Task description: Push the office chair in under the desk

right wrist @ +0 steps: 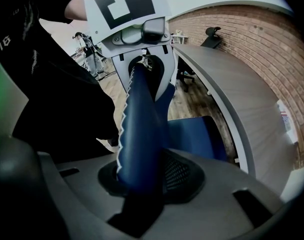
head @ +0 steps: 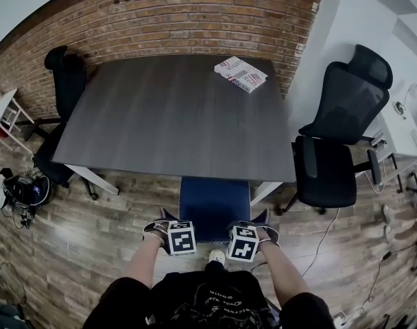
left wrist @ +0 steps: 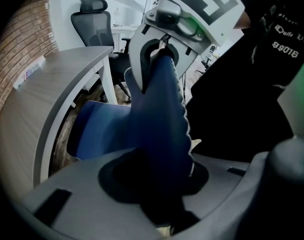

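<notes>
The blue office chair stands at the desk's near edge, its seat partly under the grey top. My left gripper is shut on the left end of the backrest's top edge, and my right gripper is shut on the right end. In the left gripper view the blue backrest runs between the jaws of my left gripper, toward the right gripper. The right gripper view shows the same edge clamped by my right gripper, with the seat and the desk beyond.
A patterned book lies at the desk's far right corner. One black office chair stands right of the desk, another at its left. A brick wall backs the desk. Bags sit on the wooden floor at left.
</notes>
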The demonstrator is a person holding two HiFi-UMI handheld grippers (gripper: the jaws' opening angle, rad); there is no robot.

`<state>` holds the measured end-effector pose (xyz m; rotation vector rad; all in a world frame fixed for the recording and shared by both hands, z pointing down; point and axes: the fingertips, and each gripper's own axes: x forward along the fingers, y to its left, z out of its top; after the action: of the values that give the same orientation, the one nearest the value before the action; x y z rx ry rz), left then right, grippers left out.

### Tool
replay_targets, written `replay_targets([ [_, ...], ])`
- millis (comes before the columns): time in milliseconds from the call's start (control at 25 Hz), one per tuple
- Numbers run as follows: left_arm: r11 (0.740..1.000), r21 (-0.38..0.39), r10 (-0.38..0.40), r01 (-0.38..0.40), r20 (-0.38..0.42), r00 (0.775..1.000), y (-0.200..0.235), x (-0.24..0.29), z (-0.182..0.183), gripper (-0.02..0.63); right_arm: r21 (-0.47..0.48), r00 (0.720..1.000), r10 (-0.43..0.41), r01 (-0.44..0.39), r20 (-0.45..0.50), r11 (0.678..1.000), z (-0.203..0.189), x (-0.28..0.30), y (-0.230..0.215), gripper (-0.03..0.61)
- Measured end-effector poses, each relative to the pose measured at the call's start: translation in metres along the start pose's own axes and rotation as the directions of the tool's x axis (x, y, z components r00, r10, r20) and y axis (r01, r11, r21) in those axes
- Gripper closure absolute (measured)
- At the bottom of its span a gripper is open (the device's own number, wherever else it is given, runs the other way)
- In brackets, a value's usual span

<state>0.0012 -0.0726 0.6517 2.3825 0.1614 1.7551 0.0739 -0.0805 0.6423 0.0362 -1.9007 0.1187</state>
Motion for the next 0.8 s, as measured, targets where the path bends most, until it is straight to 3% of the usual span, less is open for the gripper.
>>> replay_targets([
  [800, 0.998, -0.046, 0.033, -0.034, -0.005, 0.999, 0.043, -0.006, 0.016, 0.485, -0.017, 1.0, 0.009, -0.009, 0.003, 1.0, -0.007, -0.007, -0.045, 0.469],
])
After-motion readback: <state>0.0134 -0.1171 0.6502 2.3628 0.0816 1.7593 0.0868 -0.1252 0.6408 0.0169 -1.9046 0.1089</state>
